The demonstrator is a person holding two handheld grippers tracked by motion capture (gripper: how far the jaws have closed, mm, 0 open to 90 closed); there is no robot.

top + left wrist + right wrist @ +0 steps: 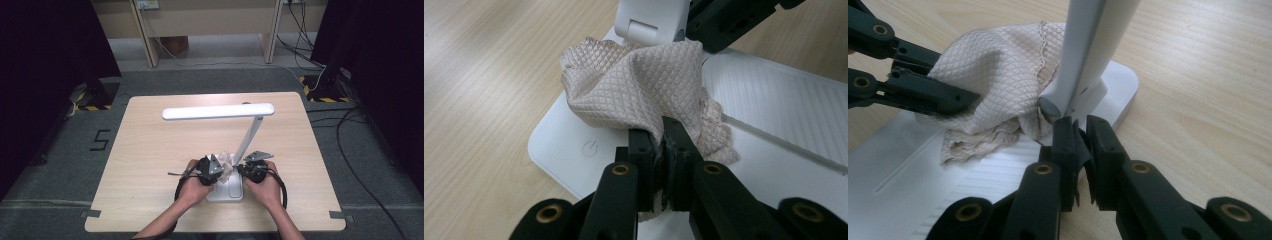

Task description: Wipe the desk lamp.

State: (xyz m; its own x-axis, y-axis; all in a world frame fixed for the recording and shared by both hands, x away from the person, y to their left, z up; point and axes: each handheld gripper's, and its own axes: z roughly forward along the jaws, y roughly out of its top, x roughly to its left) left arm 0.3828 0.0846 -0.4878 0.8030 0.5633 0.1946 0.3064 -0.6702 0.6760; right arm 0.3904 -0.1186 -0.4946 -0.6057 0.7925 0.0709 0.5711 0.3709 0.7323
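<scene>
You are wiping the base of the white desk lamp (224, 186) with the beige waffle-weave cloth (639, 87), which lies bunched on the base right against the foot of the lamp's slanted arm (1088, 50), near the edge of the counter (150, 150) closest to you. Your left gripper (663, 131) has its fingers (642, 145) clamped on a fold of the cloth, so the grip is sound; keep it firm and let the loose bulk trail behind the stroke rather than bunch up ahead of it. Drag the cloth flat across the smooth part of the base, past the power symbol (589, 148), then along the ribbed panel (774, 95), following the ribs so dust isn't pushed into them. Your right gripper (1080, 127) sits at the hinge where the arm meets the base, its fingers nearly closed with nothing plainly between them; I judge it best used as a steadying rest against the base so the lamp doesn't slide or tip. Go lightly near the power symbol, since a hard press could switch the lamp.
</scene>
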